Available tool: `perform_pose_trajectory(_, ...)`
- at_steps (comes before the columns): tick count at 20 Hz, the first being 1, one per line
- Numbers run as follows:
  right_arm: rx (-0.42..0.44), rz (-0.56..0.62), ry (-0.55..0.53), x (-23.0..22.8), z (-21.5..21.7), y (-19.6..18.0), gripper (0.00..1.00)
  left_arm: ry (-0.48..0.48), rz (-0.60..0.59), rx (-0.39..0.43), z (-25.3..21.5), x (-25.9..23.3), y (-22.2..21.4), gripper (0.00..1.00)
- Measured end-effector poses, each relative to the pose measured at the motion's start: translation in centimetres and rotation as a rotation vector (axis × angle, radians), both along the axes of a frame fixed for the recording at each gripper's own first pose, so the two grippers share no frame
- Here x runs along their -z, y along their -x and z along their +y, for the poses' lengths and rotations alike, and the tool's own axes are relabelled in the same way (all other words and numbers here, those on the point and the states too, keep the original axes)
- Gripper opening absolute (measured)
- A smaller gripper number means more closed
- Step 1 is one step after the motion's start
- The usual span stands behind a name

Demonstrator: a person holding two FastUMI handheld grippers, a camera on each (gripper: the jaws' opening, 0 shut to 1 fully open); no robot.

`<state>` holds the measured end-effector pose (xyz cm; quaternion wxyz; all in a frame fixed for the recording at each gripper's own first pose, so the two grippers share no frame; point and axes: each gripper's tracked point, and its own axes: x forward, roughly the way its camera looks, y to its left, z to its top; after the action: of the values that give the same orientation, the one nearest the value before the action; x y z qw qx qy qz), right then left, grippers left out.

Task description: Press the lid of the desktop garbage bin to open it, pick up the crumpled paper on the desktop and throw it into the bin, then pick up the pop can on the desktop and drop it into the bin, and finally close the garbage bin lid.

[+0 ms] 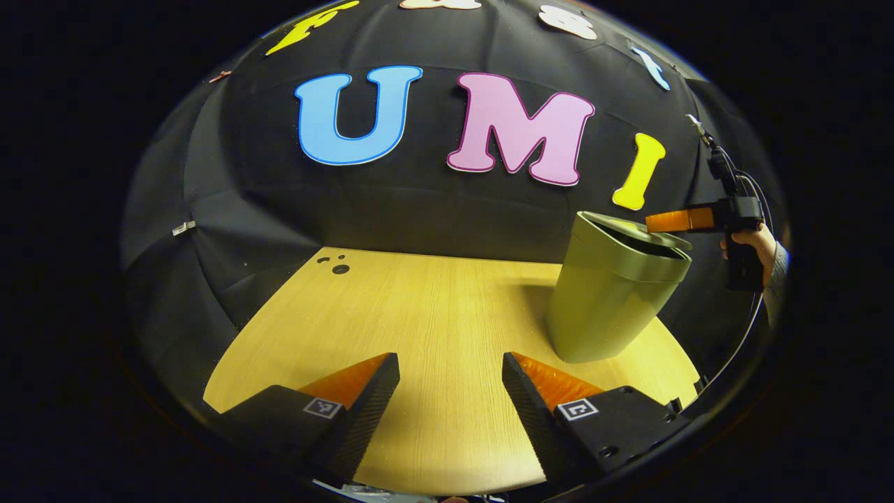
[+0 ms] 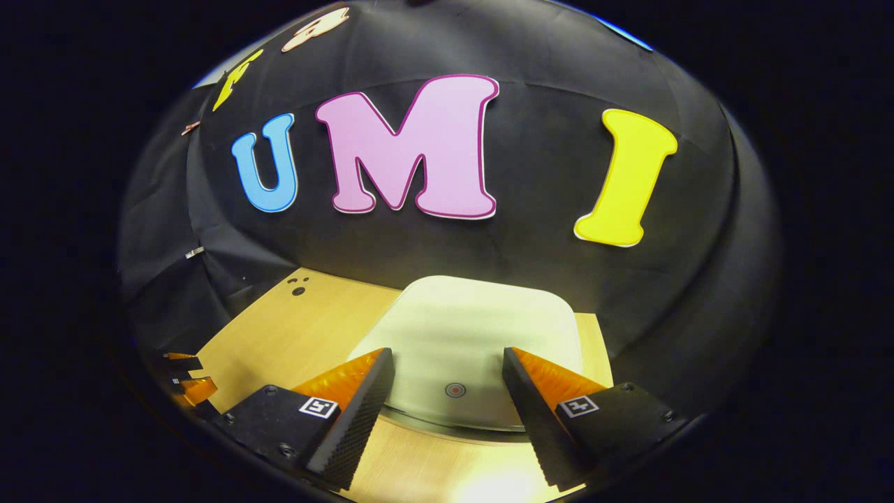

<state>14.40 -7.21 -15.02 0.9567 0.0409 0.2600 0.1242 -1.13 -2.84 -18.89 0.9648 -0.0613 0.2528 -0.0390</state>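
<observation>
Right tool (image 2: 448,381) above bin lid (image 2: 475,328).

The left gripper view looks from low over the bench (image 1: 433,314) toward the back wall, the bin (image 1: 607,293) well off to its right. The right gripper view sits close above the bin (image 2: 475,342), facing the same wall. Both share the bin and the bench.

Bin (image 1: 611,293) stands on table (image 1: 433,314), right of left gripper (image 1: 450,391) (fingers apart); right gripper (image 2: 447,395) hangs over its lid (image 2: 475,342), person's hand (image 1: 754,244) further right.
</observation>
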Motion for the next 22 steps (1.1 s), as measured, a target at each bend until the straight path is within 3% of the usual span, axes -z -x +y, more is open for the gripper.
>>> perform_pose_trajectory(10, -0.046, -0.003, -0.024, 1.8, -0.4, 1.0, 1.0, -0.012, 0.001, 0.011, -1.1, -0.1, 0.1, 0.96)
perform_pose_trajectory(14, -0.014, -0.044, -0.054, 1.0, -0.5, 0.5, 1.0, -0.016, -0.006, 0.009, -1.2, -0.4, 0.0, 0.96)
perform_pose_trajectory(22, -0.03, -0.032, -0.066, -0.1, 0.3, 2.1, 1.0, -0.018, -0.016, 0.014, -1.2, -0.6, -0.1, 0.96)
